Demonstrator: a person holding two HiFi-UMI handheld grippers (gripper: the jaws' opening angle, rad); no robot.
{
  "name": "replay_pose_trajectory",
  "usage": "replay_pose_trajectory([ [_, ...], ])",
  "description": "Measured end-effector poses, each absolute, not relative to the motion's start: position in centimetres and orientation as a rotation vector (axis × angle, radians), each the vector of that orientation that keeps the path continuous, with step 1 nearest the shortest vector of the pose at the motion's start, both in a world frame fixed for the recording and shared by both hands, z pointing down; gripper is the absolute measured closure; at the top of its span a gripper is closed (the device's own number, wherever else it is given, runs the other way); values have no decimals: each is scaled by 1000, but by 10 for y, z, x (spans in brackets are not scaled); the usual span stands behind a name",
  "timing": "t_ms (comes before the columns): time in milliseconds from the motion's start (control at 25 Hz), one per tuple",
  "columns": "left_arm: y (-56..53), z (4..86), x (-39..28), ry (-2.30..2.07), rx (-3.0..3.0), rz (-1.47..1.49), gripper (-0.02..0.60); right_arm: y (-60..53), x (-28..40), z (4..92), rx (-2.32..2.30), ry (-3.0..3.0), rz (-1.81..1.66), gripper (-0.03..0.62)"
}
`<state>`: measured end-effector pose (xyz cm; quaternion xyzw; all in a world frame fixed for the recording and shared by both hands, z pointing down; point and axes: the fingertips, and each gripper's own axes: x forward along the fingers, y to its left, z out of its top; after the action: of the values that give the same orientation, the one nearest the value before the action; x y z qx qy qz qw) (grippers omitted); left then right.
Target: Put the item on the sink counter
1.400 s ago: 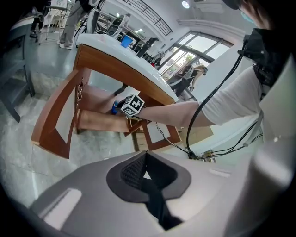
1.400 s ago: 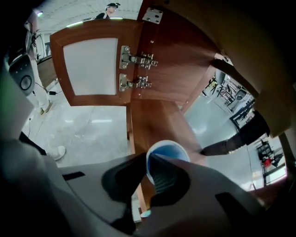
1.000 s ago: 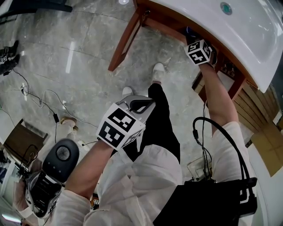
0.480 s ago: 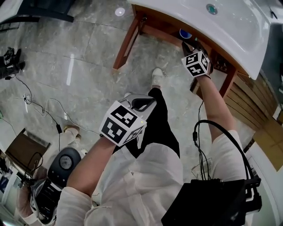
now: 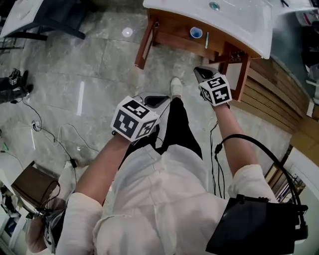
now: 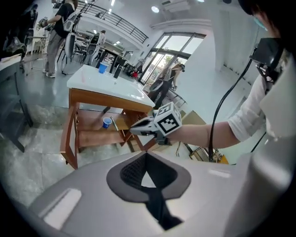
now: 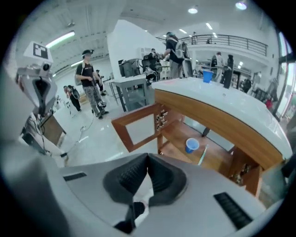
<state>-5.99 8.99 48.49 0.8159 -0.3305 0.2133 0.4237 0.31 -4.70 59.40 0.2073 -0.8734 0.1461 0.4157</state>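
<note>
Blue cup (image 5: 196, 33) on shelf (image 5: 172, 36): likely light, thin-walled, crushable; grip gently at rim. Left claw (image 5: 155, 101), right claw (image 5: 201, 73) closed, empty.

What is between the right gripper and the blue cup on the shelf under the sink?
Nothing visible. The right gripper, jaws shut and empty, looks straight at the blue cup on the open shelf, and only floor lies between them. The wooden door stands open, off to the left.

Bright, even overhead ceiling lights (image 7: 193, 10) glare on the glossy floor (image 5: 79, 94); strong fisheye bending at edges.
</note>
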Motion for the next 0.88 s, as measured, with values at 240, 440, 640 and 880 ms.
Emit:
replay_pose_trajectory([
  [240, 131, 451, -52, -768, 2120, 609, 577, 42, 26, 519, 627, -2237, 518, 588],
  [440, 155, 427, -39, -751, 2139, 641, 577, 86, 44, 471, 670, -2276, 564, 588],
  [640, 176, 405, -20, -764, 2130, 644, 577, 117, 59, 438, 661, -2318, 580, 588],
  [880, 207, 387, 10, -777, 2119, 635, 577, 158, 79, 408, 618, -2353, 550, 588],
])
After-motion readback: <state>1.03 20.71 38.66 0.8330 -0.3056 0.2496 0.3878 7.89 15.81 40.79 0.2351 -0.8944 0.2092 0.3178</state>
